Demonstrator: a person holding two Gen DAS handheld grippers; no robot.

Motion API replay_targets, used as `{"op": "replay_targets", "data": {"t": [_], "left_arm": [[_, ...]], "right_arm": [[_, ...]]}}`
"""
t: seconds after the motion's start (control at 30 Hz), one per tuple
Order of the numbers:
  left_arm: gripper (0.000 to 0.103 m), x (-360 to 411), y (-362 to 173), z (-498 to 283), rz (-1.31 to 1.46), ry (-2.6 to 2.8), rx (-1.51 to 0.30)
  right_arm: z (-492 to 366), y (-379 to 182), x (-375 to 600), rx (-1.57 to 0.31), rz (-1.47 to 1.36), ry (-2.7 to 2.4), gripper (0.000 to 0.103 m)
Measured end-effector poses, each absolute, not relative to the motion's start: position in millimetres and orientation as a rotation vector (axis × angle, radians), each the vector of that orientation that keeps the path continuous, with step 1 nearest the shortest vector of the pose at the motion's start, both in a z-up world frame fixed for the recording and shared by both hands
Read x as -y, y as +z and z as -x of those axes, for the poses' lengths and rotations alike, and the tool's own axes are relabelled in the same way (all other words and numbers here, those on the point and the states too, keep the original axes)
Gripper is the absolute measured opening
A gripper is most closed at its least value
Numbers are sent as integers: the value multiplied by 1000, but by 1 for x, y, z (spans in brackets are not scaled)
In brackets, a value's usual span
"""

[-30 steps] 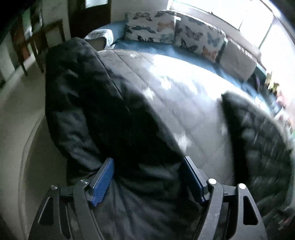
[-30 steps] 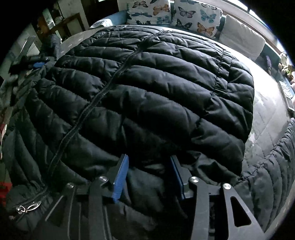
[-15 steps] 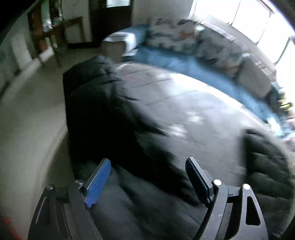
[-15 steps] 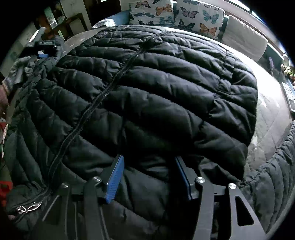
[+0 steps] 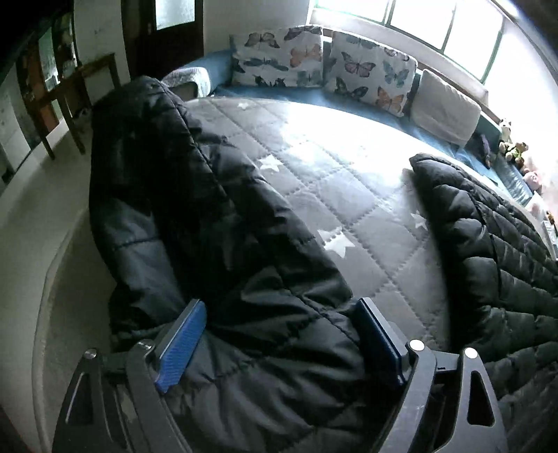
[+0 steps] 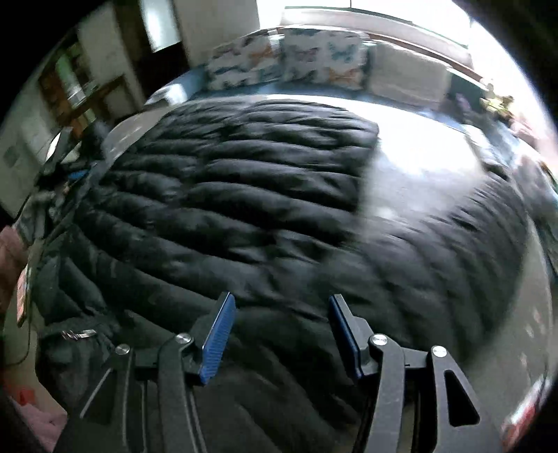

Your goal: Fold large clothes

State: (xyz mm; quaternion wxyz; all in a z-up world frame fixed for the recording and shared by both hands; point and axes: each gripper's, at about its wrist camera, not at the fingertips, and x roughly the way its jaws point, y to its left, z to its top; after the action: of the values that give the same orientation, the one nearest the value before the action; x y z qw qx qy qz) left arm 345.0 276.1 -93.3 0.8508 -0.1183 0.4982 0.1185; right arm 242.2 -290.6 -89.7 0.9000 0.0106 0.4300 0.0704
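Opening left claw (image 5: 280, 306), jacket (image 5: 209, 226) between

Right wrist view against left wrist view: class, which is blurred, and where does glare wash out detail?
Right wrist view: motion-smeared black quilted puffer jacket, glare on the bedspread behind it. Left wrist view: sharp, grey star-patterned quilted bedspread bleached near the bright window; both bulge fisheye-style.

Jacket (image 5: 216, 244) on bed (image 5: 331, 167), pillows (image 5: 369, 76) behind

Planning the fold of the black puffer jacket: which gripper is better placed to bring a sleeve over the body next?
Probably left. The left gripper, jaws opening, straddles the jacket sleeve at the bed edge.
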Motion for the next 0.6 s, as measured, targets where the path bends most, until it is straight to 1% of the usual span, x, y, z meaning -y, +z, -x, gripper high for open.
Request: {"op": "replay_targets", "data": {"t": [0.1,0.2,0.3,0.53,0.6], "left_arm": [[102,-273,-101,-352,204,271,-1029],[102,-270,-101,-353,193,298,-1023],[100,-271,-90,-347,223,330,-1018],[100,-273,-54,-313,245,369,-1022],[100,-272,-45,-301,235,368,-1016]], "right_arm": [[-234,-86,339,-861,-110,44,61],[-240,-85,370,-837,-151,-14,61],[-257,-86,388,-827,-165,-32,61],[-331,-128,439,-918,-155,-66,61],[-346,-133,472,-917,-232,-114,61]]}}
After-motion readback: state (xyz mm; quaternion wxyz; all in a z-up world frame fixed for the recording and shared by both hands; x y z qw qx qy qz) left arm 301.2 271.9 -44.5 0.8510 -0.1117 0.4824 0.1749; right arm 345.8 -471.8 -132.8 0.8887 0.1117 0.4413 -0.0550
